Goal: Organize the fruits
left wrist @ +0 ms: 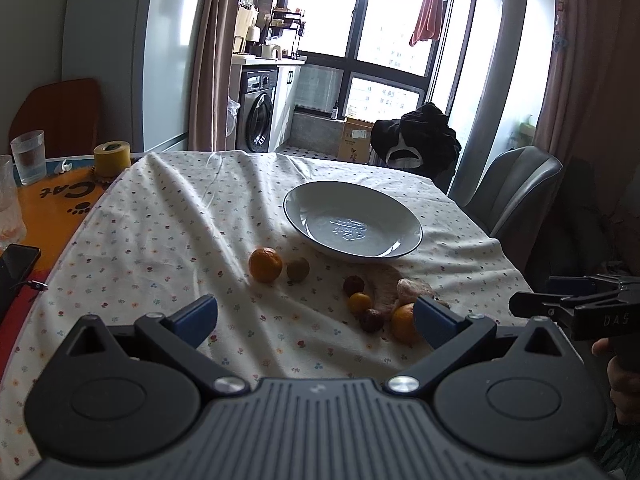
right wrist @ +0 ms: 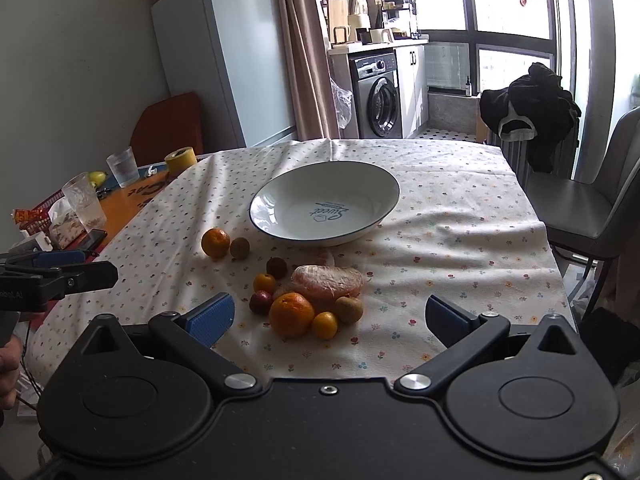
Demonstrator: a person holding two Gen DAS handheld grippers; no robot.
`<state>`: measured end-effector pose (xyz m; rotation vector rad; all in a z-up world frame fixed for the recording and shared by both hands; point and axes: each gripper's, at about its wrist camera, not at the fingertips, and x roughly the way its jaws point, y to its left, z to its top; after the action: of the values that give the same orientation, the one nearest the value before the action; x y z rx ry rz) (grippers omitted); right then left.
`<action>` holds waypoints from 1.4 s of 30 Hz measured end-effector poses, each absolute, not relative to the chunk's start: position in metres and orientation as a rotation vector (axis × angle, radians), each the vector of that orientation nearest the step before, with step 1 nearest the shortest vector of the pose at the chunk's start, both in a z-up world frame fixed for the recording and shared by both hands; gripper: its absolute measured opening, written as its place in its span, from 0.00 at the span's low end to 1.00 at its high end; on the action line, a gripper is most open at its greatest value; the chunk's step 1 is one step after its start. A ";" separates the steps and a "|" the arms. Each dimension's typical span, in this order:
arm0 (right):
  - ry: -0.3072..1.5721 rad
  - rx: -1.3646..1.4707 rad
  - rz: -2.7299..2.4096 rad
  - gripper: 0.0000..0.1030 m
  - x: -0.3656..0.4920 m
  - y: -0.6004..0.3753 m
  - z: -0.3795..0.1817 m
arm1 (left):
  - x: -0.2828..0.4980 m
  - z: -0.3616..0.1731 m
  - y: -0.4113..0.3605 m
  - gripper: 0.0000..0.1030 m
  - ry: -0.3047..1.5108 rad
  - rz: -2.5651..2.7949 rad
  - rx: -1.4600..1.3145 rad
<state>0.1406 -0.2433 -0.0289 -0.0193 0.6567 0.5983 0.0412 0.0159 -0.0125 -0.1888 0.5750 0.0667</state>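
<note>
**Surveying loose fruit ahead of two spread claws, dish unfilled**

Holding: nothing, either side. I read my left claw (left wrist: 314,320) with its blue pads wide apart over bare cloth, and my right claw (right wrist: 330,318) likewise spread, hovering just short of the fruit.

Item 1, white dish (right wrist: 280,236): beyond both claws, past the fruit, dark-rimmed, with nothing in it. I judge it the collecting place, so the task looks barely begun.

Item 2, main cluster, directly ahead of the right claw and between its pads in line of sight: large mandarin (right wrist: 291,314) nearest, small kumquat (right wrist: 325,325) and kiwi (right wrist: 349,309) touching beside it, peeled citrus in clear wrap (right wrist: 328,282) behind, a second kumquat (right wrist: 264,282) and two dark red fruits (right wrist: 260,302) to the claw's left. Packed tight, likely hard to pinch singly.

Item 3, stray pair: mandarin (left wrist: 265,265) with a small brownish fruit (left wrist: 298,269) just beside it, ahead of the left claw, slightly left of centre, standing free, the easier first pick in my judgement.

Pose: both claws level, low over the flowered tablecloth (left wrist: 180,220), pointing at the dish; each handle gripped by a hand (left wrist: 624,384) at the table's near edge.
</note>
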 end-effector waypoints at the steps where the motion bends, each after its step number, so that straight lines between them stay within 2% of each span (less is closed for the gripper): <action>1: 0.660 -0.012 0.603 1.00 0.143 -0.244 -0.031 | 0.043 -0.014 0.016 1.00 0.574 0.064 -0.194; 16: 0.713 0.043 0.635 1.00 0.178 -0.242 -0.054 | 0.080 -0.033 0.017 0.97 0.592 0.032 -0.228; 24: 0.741 0.065 0.632 1.00 0.193 -0.242 -0.072 | 0.095 -0.047 0.017 0.83 0.618 0.035 -0.259; 27: 0.751 0.072 0.632 0.99 0.197 -0.242 -0.079 | 0.101 -0.054 0.016 0.75 0.636 0.035 -0.268; 30: 0.762 0.081 0.646 0.95 0.200 -0.242 -0.085 | 0.105 -0.062 0.014 0.71 0.655 0.022 -0.275; 33: 0.783 0.091 0.664 0.86 0.203 -0.241 -0.092 | 0.110 -0.069 0.010 0.66 0.675 0.010 -0.273; 35: 0.800 0.100 0.679 0.77 0.206 -0.240 -0.096 | 0.113 -0.072 0.008 0.64 0.682 0.002 -0.274; 42: 0.843 0.127 0.730 0.60 0.212 -0.235 -0.106 | 0.123 -0.082 0.002 0.51 0.707 -0.021 -0.269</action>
<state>0.2118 -0.2347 -0.1065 0.1273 0.8432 0.7299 0.1226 0.0023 -0.0818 -0.2688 0.7074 -0.0214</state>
